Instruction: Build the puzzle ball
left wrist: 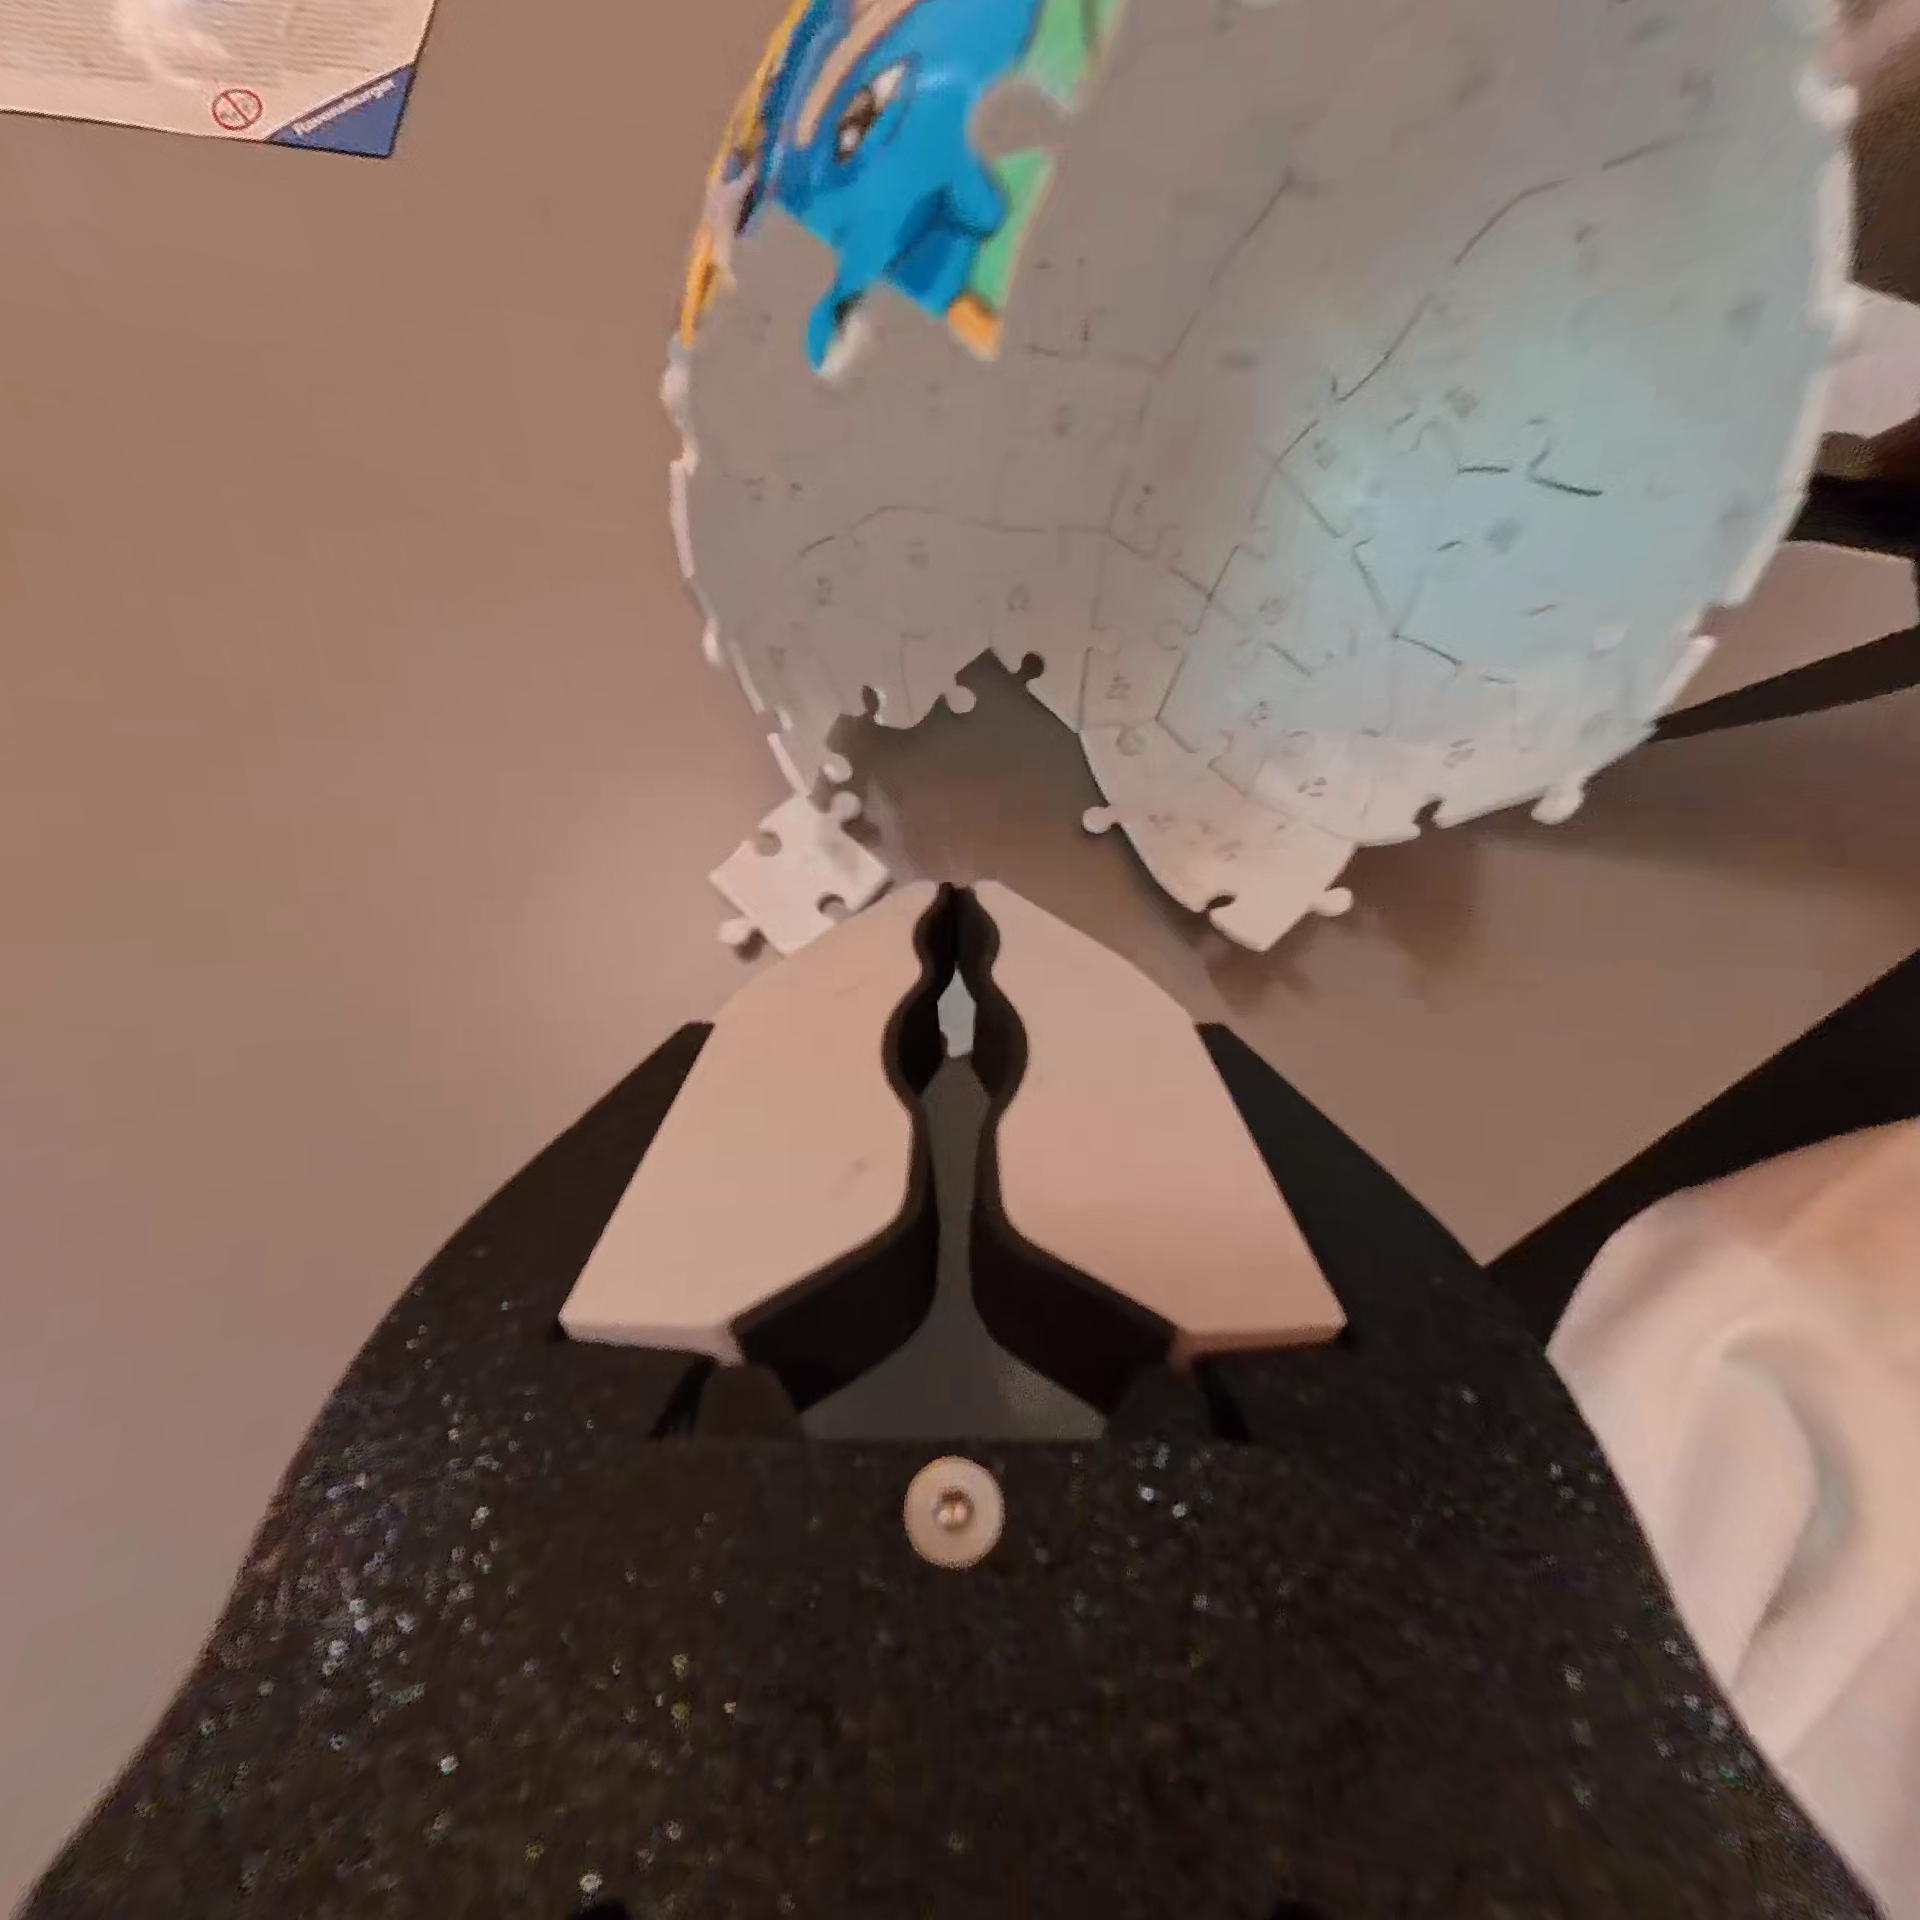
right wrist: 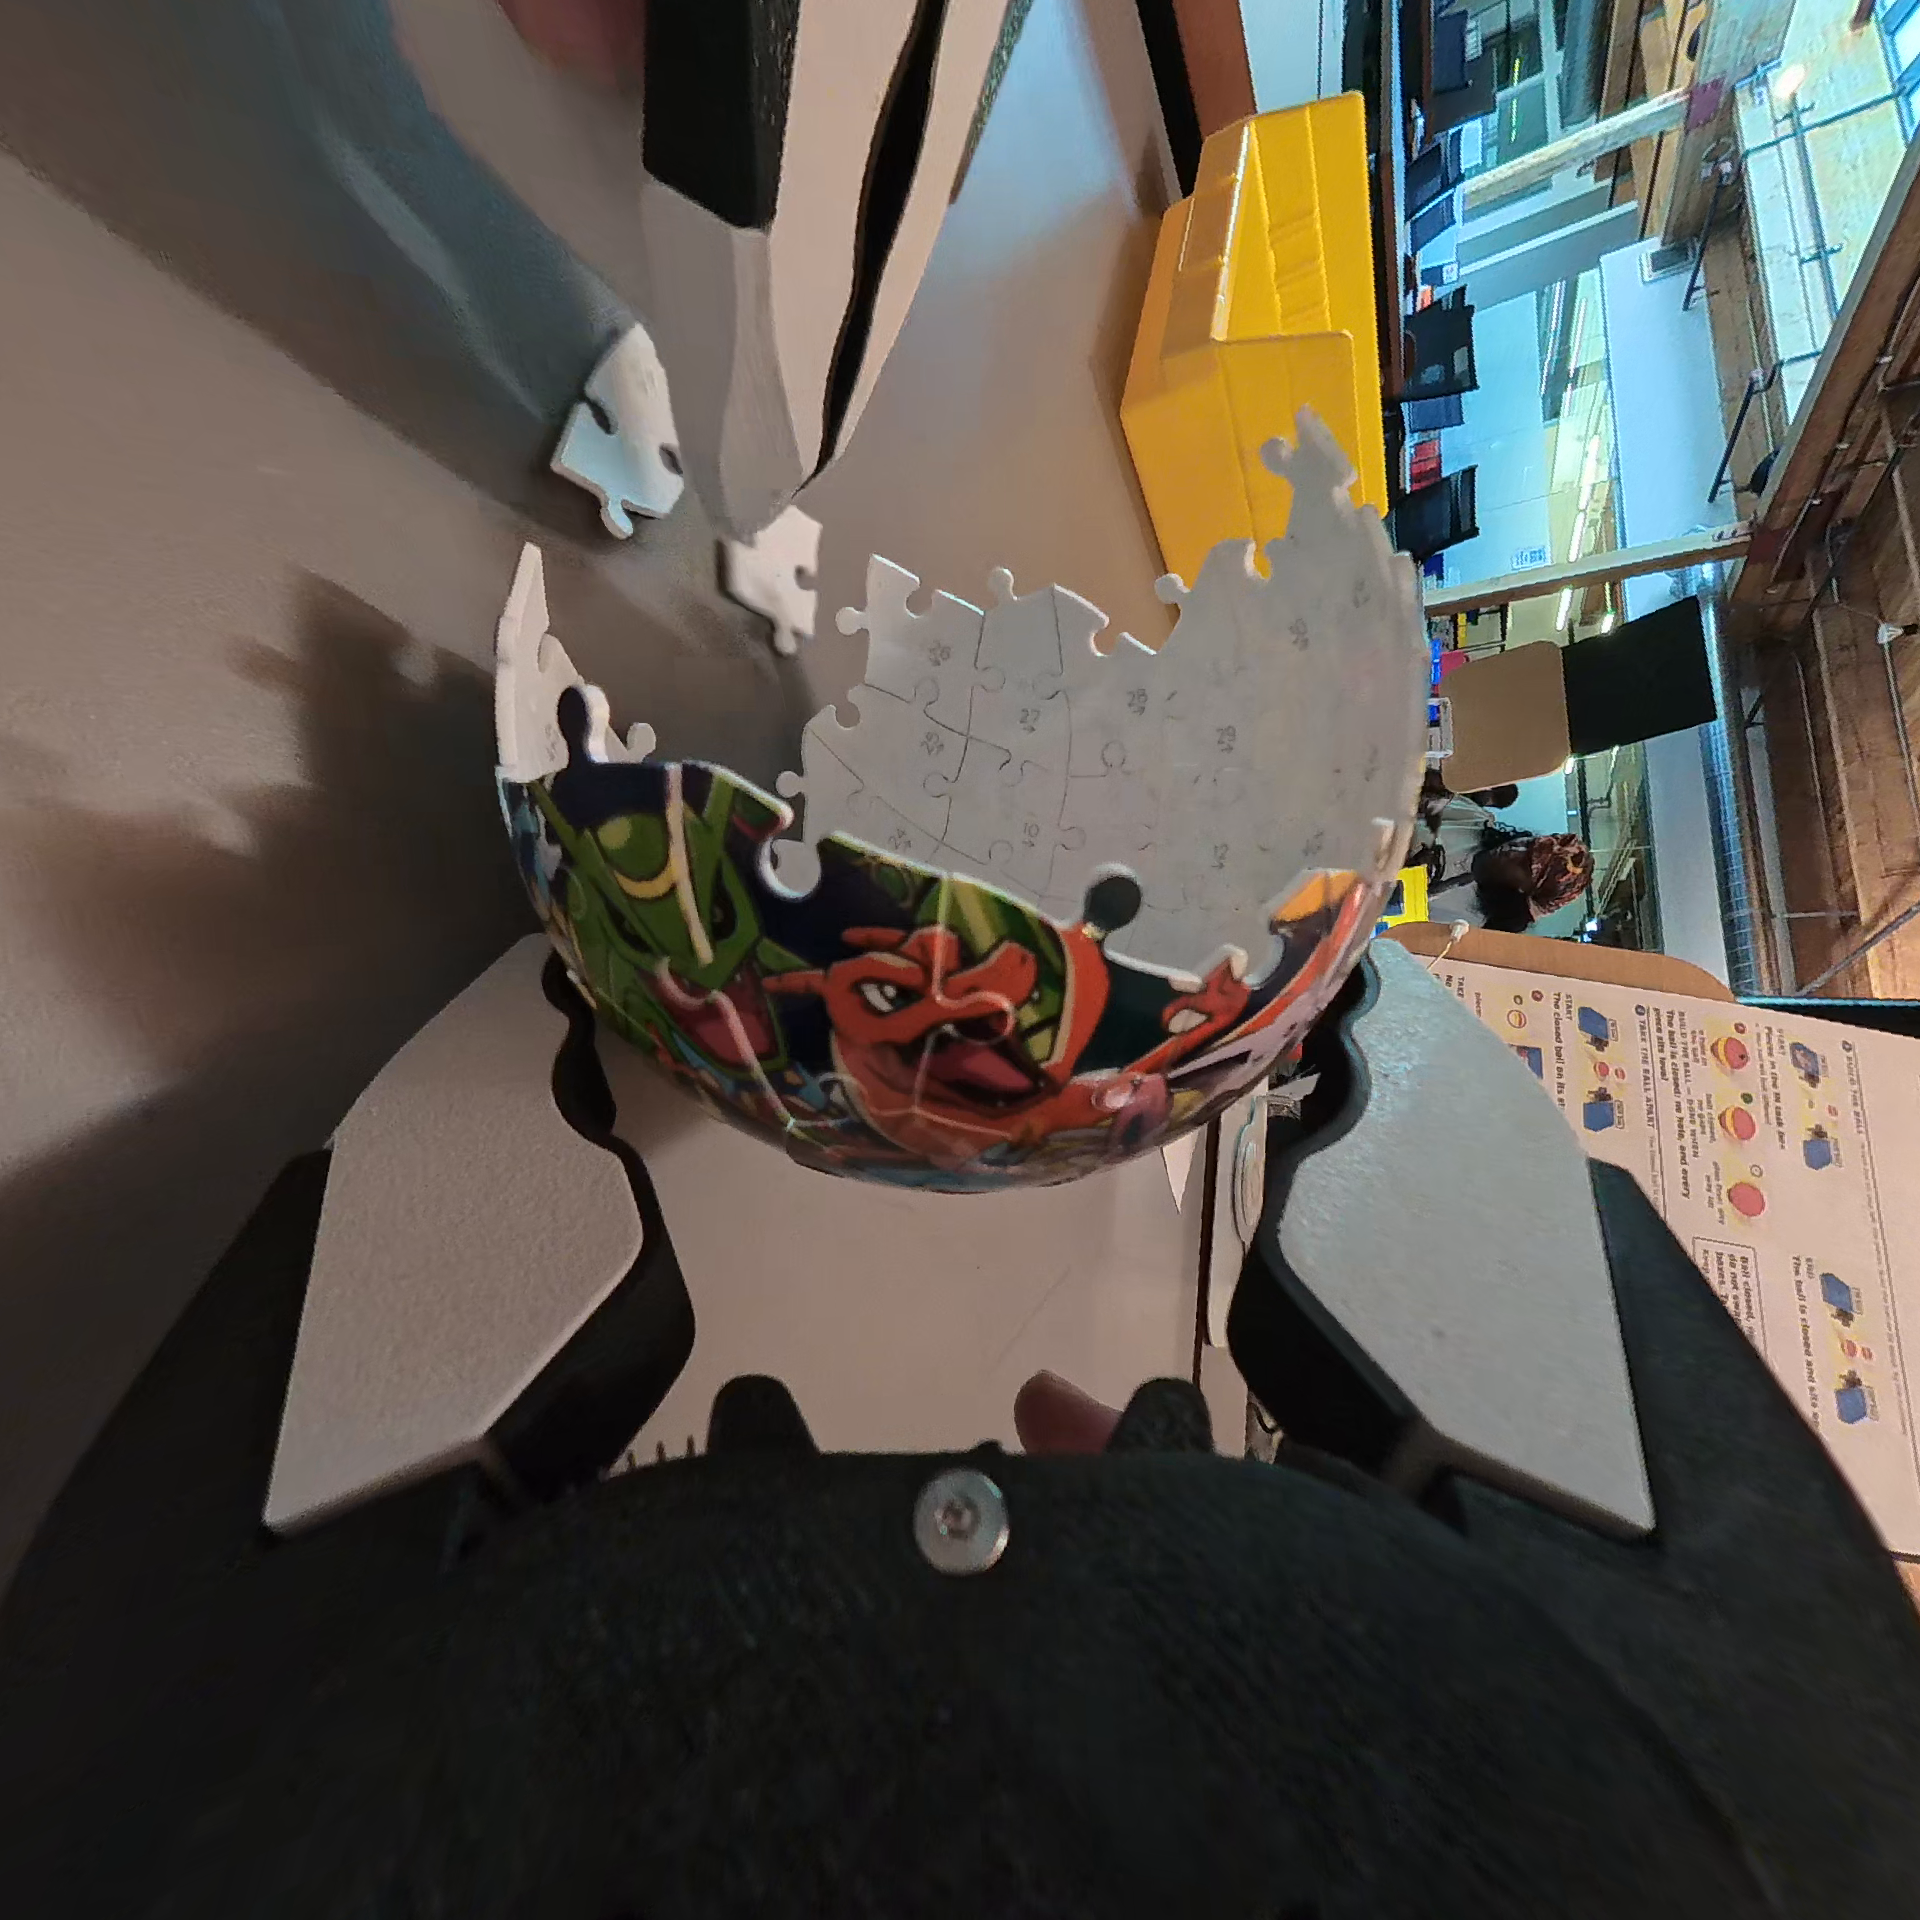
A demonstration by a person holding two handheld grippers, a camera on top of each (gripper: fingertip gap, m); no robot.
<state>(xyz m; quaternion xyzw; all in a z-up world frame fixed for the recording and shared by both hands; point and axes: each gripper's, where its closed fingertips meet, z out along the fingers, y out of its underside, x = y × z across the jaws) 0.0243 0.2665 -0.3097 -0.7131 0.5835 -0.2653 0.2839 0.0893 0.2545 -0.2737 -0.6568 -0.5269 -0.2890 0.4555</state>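
The puzzle ball (right wrist: 935, 997) is a half-built open shell, with colourful cartoon print outside and white numbered backs inside. My right gripper (right wrist: 951, 1049) is shut on its two sides and holds it above the table. In the left wrist view the ball (left wrist: 1299, 468) hangs just beyond my left gripper (left wrist: 951, 904). The left gripper's fingers are shut. In the right wrist view the left gripper (right wrist: 774, 509) holds a small white puzzle piece (right wrist: 774, 582) at its tips, close to the gap in the shell's rim. Another loose white piece (left wrist: 800, 873) lies on the table beside it (right wrist: 618, 447).
A yellow box (right wrist: 1257, 343) stands on the grey-brown table (left wrist: 312, 623) behind the ball. A printed instruction sheet (right wrist: 1714, 1143) lies to the right. A leaflet (left wrist: 208, 62) lies at the far left corner. A person's light sleeve (left wrist: 1766, 1455) is at right. The gap from one gripper's tips to the other's is roughly 9 cm.
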